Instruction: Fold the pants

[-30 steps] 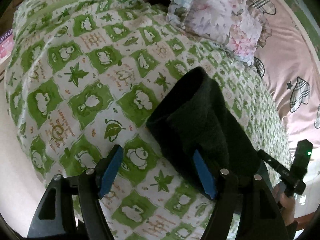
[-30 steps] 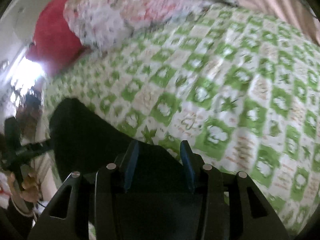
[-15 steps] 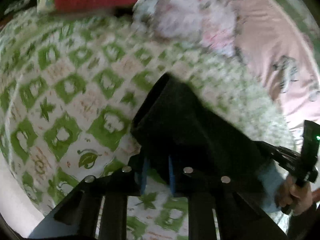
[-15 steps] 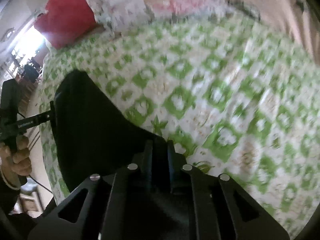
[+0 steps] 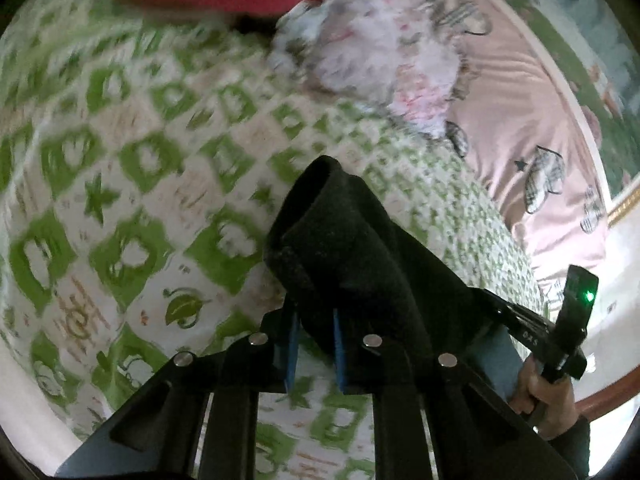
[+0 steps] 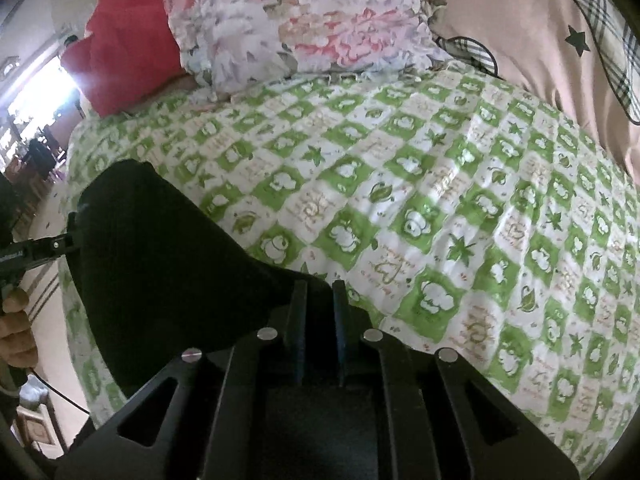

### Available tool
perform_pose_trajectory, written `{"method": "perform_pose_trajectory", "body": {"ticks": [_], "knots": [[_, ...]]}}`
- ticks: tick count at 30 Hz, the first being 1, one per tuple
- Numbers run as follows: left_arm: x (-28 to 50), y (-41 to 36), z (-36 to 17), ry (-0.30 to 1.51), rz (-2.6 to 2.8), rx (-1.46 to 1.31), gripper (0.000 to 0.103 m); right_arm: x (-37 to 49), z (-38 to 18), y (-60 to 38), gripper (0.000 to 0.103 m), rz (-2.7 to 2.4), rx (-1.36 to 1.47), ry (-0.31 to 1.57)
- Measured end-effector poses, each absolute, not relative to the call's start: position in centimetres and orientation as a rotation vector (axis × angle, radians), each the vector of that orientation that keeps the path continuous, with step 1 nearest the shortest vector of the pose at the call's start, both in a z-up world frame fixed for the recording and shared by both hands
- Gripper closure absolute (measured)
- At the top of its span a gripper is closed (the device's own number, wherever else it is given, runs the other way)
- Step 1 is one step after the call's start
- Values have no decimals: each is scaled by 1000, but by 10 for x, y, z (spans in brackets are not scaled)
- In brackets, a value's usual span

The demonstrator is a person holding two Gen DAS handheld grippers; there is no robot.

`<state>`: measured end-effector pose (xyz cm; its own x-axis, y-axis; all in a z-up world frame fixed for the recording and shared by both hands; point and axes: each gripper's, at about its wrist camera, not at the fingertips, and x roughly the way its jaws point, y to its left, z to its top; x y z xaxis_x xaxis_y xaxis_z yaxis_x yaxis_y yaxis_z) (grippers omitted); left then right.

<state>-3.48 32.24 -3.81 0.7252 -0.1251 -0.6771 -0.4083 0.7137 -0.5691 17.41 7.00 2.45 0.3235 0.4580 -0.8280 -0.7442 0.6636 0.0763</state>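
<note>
One pair of black, fuzzy-knit pants [image 5: 352, 248], bunched into a thick fold, lifted off the green-and-white checked quilt [image 6: 440, 208]. Left gripper [image 5: 314, 344] jaws clamped on one edge; right gripper [image 6: 318, 320] jaws apparently pinched on the other. Two pillows behind: floral [image 6: 304, 24], red [image 6: 128, 52].

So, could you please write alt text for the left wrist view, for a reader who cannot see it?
The left gripper is shut on a fold of the black pants, holding them above a green-and-white checked bedsheet. A floral pillow and a pink sheet lie beyond, and at the lower right a hand holds the right gripper's handle.
</note>
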Motion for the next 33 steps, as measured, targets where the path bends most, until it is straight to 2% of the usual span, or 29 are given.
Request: {"method": "perform_pose_trajectory", "body": {"ticks": [4,5,9,11,19,29,33], "knots": [[-35,322,-47,782,177,-748,89,175,13,71,90,784,-351,954],[-35,321,-45,788,177,-735,88,178,9,70,86,778,-335,972],[-44,321,-25,775,202,-701,81,179,12,59,58,713,-295,978],[-52,320,-12,746,218,-669,80,175,22,44,51,692,-239,963],[-47,286,31,693,141,-551,74,136,56,-33,49,633,-48,889],[-9,205,26,783,-14,-465,59,90,60,-131,49,488,126,887],[5,176,25,812,-70,-434,58,72,58,-164,48,431,167,884]]}}
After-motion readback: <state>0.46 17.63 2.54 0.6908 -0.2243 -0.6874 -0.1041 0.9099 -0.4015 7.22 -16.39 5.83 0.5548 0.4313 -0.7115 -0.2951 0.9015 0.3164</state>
